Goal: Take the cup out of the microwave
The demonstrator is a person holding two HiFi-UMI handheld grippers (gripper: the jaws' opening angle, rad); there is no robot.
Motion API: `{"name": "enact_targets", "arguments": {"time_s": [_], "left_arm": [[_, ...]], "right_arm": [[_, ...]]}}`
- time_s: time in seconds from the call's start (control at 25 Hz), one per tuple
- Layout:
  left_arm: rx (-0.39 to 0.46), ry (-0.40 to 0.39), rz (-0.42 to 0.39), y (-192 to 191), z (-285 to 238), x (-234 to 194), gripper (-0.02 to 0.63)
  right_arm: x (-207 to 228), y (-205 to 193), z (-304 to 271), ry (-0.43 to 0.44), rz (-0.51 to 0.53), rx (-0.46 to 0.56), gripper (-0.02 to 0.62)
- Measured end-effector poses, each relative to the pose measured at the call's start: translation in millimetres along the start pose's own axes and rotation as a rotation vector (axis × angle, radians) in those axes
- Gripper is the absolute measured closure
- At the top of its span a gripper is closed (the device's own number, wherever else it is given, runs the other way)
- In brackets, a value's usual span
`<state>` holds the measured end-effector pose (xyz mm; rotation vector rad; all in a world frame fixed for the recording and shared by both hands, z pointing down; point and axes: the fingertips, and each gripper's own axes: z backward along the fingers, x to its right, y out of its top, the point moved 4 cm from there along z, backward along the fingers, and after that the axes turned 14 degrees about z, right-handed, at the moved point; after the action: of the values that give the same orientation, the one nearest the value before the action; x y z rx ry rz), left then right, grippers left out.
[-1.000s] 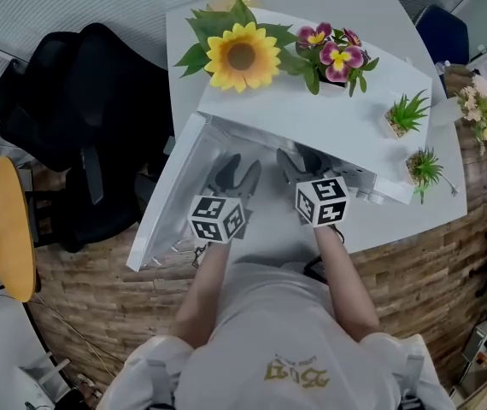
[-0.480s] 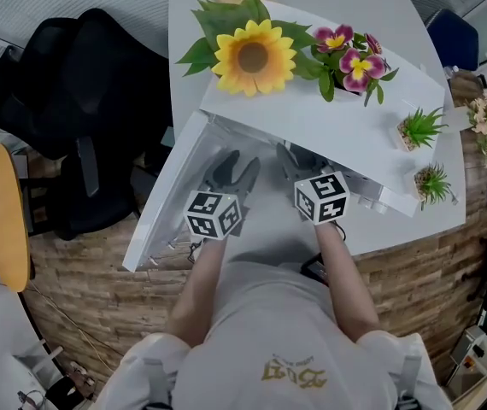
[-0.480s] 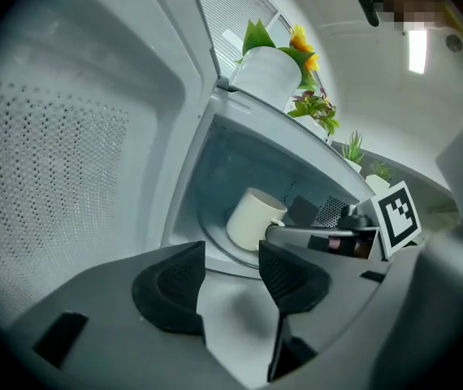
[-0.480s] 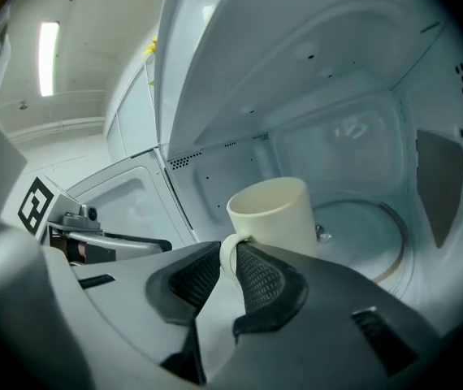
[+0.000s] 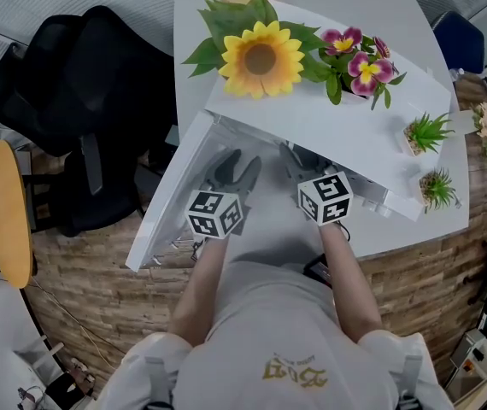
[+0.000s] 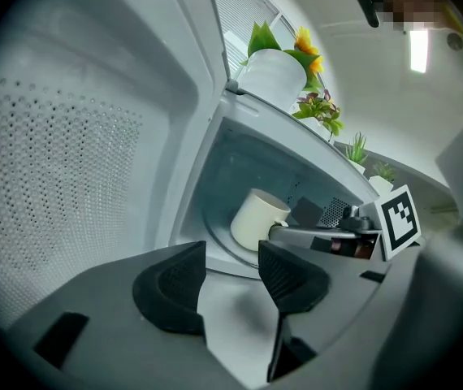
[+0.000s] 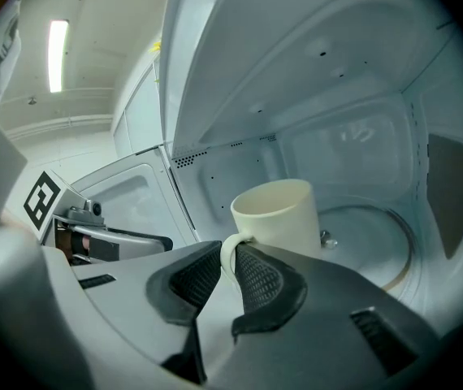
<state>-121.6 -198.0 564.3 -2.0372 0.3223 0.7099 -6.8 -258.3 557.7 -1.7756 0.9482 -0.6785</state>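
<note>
**Pulling the cup (image 7: 284, 214) out of the microwave (image 5: 329, 135) by its handle**

The white microwave stands on a white tabletop (image 5: 380, 15). Its door (image 5: 171, 195) is swung wide to the left, so the opening is free. The cup sits inside the cavity on the glass turntable (image 7: 378, 242).

The left gripper (image 6: 231, 254) hangs near the open door with its fingers released and nothing between them. It looks best kept out of the way on the left.

The right gripper (image 7: 226, 260) reaches into the cavity, and its fingers are clenched on the cup's handle (image 7: 230, 246).

A grip on the handle alone leaves the cup's body hanging to one side. The sound way out is probably a small lift off the turntable, then a slow, level pull toward the near side. The wrist should stay steady so the cup neither swings nor knocks the roof or the frame.

The cup is plain cream, round and tall, with a slight taper. It stands upright with its mouth open, and its loop handle faces the near side. What is inside cannot be seen.
</note>
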Motion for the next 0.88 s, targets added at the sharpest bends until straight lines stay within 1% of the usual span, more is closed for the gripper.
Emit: {"name": "enact_targets", "arguments": {"time_s": [0.28, 0.68, 0.88], "left_arm": [[0.006, -0.001, 0.001, 0, 2, 0, 0.391], [0.027, 0.004, -0.006, 5, 6, 4, 0.398], [0.040, -0.009, -0.010, 9, 9, 9, 0.406]], "right_arm": [[-3, 3, 3, -0.036, 0.068, 0.012, 0.532], [-9, 5, 17, -0.062, 0.077, 0.034, 0.534], [-12, 13, 27, -0.081, 0.082, 0.057, 0.534]]}}
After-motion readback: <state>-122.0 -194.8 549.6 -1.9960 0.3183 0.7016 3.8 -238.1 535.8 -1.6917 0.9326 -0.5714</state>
